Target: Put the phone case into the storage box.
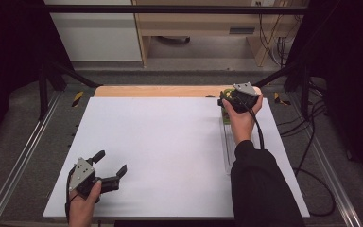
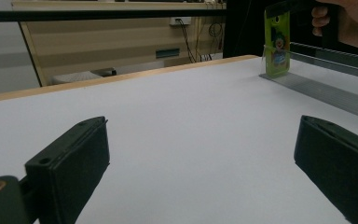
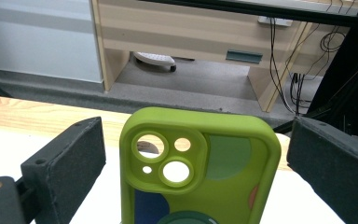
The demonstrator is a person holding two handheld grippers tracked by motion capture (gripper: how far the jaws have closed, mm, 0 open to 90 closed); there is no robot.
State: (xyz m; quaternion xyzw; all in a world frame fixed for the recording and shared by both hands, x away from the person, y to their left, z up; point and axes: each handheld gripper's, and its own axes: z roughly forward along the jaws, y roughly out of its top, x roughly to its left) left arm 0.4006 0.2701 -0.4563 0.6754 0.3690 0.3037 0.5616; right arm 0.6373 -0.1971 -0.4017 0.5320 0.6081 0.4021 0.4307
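Looking down from the high view: a white tabletop (image 1: 170,156) covers the middle of the frame, with a strip of wood along its far edge. The left gripper (image 1: 112,166) sits at lower left, held in a hand (image 1: 82,208) coming up from the bottom edge; its jaws are spread wide over bare tabletop, nothing between them. The right gripper (image 1: 227,98) is at upper right, by the far right corner of the tabletop, held by a hand (image 1: 241,123) on a dark sleeve (image 1: 262,189). A bit of green shows at its tip: the phone case (image 1: 226,96). A clear ridged rack (image 1: 229,151) runs along the right side of the tabletop, from the gripper toward the bottom of the frame.

Left gripper view: two black jaws at lower left and lower right, far apart, white tabletop between them. At upper right the green phone case (image 2: 277,44) stands upright at the far end of the rack (image 2: 326,91), a cartoon print on its face. The other hand's fingers (image 2: 320,18) sit just beside the case's top, in the upper right corner.

Right gripper view: the lime-green phone case (image 3: 200,168) rises from bottom centre, camera cut-outs at its upper left. It stands between the two jaws, which are wide apart; a gap shows on each side and neither pad touches it. Behind, across the top of the frame, a pale wooden cabinet (image 3: 191,32) and hanging cables (image 3: 303,56).
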